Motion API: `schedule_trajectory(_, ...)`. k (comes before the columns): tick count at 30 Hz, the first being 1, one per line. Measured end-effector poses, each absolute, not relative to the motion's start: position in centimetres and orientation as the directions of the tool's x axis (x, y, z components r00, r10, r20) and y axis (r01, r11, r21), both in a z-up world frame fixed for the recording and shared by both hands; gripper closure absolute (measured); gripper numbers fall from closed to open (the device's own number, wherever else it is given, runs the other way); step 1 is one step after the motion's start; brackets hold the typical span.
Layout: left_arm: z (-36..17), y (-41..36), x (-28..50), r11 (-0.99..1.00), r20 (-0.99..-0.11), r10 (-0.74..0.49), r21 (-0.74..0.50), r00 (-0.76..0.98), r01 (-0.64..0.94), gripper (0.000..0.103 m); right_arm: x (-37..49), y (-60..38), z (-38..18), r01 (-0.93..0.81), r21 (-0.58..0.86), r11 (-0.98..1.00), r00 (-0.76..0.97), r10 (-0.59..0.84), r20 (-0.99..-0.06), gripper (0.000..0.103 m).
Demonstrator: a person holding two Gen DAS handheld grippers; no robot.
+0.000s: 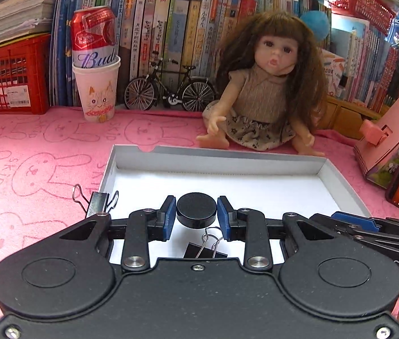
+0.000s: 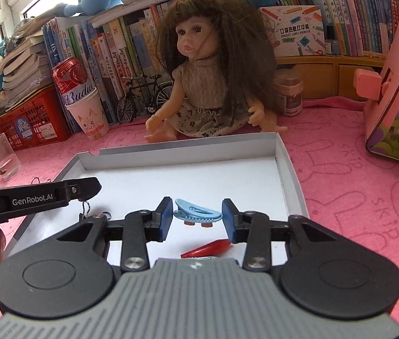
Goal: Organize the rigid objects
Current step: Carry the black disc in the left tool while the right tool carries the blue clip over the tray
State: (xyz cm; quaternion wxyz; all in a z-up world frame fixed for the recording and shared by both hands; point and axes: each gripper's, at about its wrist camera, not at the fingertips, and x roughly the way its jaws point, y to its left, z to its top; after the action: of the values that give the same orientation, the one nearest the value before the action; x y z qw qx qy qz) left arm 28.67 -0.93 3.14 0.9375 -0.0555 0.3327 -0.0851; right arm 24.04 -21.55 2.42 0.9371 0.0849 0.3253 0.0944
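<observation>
The left gripper (image 1: 196, 217) was clamped on a black round disc (image 1: 196, 210) above the white tray (image 1: 222, 152), a binder clip (image 1: 205, 247) lying beneath; the right gripper (image 2: 196, 218) gripped a blue clip (image 2: 197, 213) over the same tray, near a red piece (image 2: 206, 248).

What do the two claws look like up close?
Both are black with blue rubber pads at the fingertips and two big round discs at the base. The left claw has a smooth black body; the right claw has a ridged grey one. White lettering on the left's side reads GenRobot.AI.
</observation>
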Motion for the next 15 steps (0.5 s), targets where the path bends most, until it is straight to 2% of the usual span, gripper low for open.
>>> schedule_trajectory(12, 2.1, -1.4, 28.8, 0.978, -0.647, -0.208, -0.160, 0.734, 0.136, 0.073, 24.5, -21.0, 1.1, -0.116, 0.182, 0.976, 0.746, 0.207, -0.633, 0.060)
schedule_trajectory(13, 2.0, -1.4, 28.8, 0.978, -0.650, -0.207, -0.160, 0.731, 0.135, 0.073, 24.4, -21.0, 1.2, -0.113, 0.182, 0.977, 0.748, 0.204, -0.632, 0.056)
schedule_trajectory(15, 2.1, -1.3, 28.6, 0.977, -0.646, -0.211, -0.168, 0.734, 0.134, 0.073, 24.2, -21.2, 1.3, -0.107, 0.193, 0.975, 0.757, 0.206, -0.619, 0.055)
